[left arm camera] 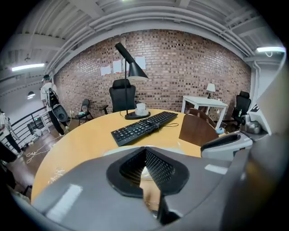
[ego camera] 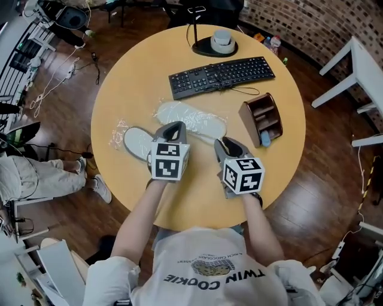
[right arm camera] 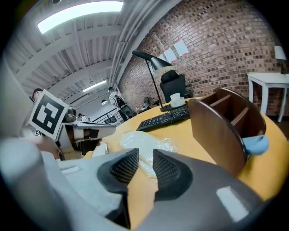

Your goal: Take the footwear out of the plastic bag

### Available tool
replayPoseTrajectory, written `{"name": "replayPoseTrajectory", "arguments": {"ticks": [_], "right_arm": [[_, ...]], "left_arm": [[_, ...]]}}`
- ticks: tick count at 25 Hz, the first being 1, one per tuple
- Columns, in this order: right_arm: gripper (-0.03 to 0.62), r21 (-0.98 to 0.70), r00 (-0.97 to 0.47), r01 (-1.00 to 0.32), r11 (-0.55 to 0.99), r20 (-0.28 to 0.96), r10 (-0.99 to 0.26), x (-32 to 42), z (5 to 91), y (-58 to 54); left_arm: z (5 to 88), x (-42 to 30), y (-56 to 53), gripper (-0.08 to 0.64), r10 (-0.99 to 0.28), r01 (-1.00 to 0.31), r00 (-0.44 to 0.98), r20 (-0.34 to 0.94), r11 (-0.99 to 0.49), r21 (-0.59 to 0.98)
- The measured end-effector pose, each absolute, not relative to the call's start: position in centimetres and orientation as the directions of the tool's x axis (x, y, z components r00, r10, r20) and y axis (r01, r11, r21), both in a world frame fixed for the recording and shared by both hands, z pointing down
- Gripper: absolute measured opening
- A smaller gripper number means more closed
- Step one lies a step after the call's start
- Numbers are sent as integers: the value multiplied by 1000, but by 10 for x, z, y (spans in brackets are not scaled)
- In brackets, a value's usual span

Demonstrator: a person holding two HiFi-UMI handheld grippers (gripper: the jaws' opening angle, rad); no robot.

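Left gripper [ego camera: 174, 128] jaws together; right gripper [ego camera: 226, 144] jaws apart.

Round table [ego camera: 131, 77], keyboard [ego camera: 221, 76], lamp [ego camera: 203, 48], organizer [ego camera: 261, 119], bagged slipper [ego camera: 191, 118], second slipper [ego camera: 137, 143]

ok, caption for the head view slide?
Head view: left gripper and right gripper poised near two white slippers in plastic bags on a round table, keyboard and wooden organizer behind.

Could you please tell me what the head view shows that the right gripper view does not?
Only the head view: the person's forearms, shirt and the wooden floor. Only the right gripper view: the ceiling lights and the open, empty gap between the jaws of the right hand-held gripper. Both: the keyboard, the wooden organizer and the bagged slipper.
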State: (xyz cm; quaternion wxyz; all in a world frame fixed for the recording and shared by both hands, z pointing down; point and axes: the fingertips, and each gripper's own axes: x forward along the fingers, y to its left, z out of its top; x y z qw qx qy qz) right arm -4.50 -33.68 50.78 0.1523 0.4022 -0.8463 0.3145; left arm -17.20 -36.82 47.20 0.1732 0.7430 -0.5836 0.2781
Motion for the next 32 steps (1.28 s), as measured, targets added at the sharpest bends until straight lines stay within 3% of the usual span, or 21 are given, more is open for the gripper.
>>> {"name": "replayPoseTrajectory", "arguments": {"ticks": [15, 32], "right_arm": [[94, -456, -591, -804, 383, 532, -607, -48, 538, -372], [94, -712, -673, -676, 188, 493, -551, -20, 557, -362]], "left_arm": [[524, -290, -435, 8, -695, -917, 67, 716, -326, -230], [582, -309, -441, 8, -535, -762, 65, 842, -572, -304]]}}
